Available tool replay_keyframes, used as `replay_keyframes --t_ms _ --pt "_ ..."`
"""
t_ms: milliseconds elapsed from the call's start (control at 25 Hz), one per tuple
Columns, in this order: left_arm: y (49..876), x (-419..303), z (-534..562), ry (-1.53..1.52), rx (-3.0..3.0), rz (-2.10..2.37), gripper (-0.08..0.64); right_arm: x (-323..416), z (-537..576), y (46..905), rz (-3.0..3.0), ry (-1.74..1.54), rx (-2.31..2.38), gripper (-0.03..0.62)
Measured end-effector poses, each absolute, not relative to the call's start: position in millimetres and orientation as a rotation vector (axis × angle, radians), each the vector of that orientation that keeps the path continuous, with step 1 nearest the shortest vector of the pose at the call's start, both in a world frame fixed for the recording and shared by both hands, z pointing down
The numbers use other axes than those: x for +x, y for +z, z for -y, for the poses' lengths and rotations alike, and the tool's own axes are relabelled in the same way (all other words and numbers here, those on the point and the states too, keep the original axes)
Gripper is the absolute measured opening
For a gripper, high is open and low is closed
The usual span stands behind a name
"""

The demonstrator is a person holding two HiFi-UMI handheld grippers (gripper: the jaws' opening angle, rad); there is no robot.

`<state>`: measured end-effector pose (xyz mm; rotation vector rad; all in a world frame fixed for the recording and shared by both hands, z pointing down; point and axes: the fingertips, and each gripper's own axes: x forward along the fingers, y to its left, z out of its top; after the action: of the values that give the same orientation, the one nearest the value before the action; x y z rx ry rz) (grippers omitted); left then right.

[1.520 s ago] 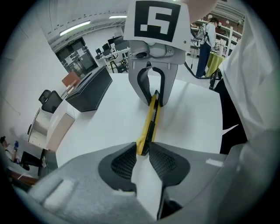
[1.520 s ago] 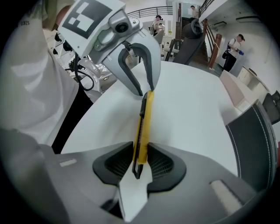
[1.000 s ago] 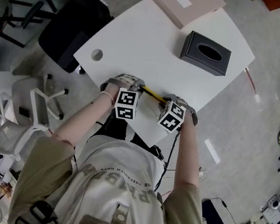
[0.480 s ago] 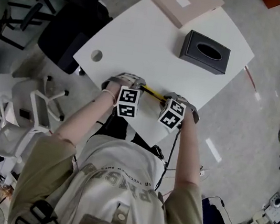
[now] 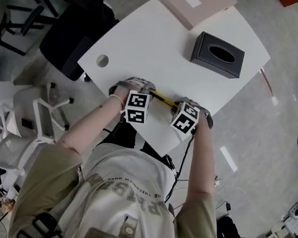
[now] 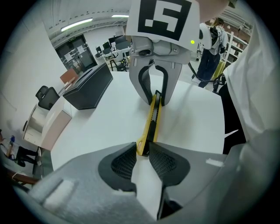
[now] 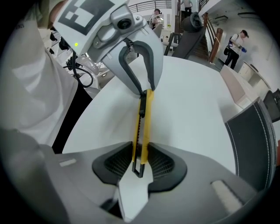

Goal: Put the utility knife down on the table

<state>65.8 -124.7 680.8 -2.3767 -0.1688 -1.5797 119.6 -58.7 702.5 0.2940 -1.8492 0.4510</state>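
We look steeply down on a person bent over the near edge of a white surface (image 5: 150, 42), both arms held out in front. The left forearm (image 5: 88, 125) angles in from the left, with a bracelet (image 5: 115, 102) at the wrist. The right forearm (image 5: 201, 164) runs almost straight ahead. Both elbows are bent and both wrists tip forward, so each tool points steeply down at the surface.

The left hand-held gripper (image 5: 149, 92) and the right hand-held gripper (image 5: 175, 106) face each other at close range, with a yellow knife (image 5: 162, 98) stretched between them. The left one's jaws stand narrow and pinch the very end of the knife at their tips. The right one's jaws, also narrow, clamp the other end deeper between their ribbed pads.

The knife lies roughly level over the near part of the surface, and we cannot tell whether it touches. Farther across sits a dark tissue box (image 5: 218, 55). At the far edge lies a flat pink box (image 5: 196, 4). Both are well apart from the knife.
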Motion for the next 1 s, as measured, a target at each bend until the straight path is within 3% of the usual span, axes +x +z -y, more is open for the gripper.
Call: replay_keyframes --t_ms 1000 --pt "682.6 68.3 127.3 -1.616 -2.410 0.187 0.081 120.2 60.9 697.0 1.825 0.332 0.355 0.127"
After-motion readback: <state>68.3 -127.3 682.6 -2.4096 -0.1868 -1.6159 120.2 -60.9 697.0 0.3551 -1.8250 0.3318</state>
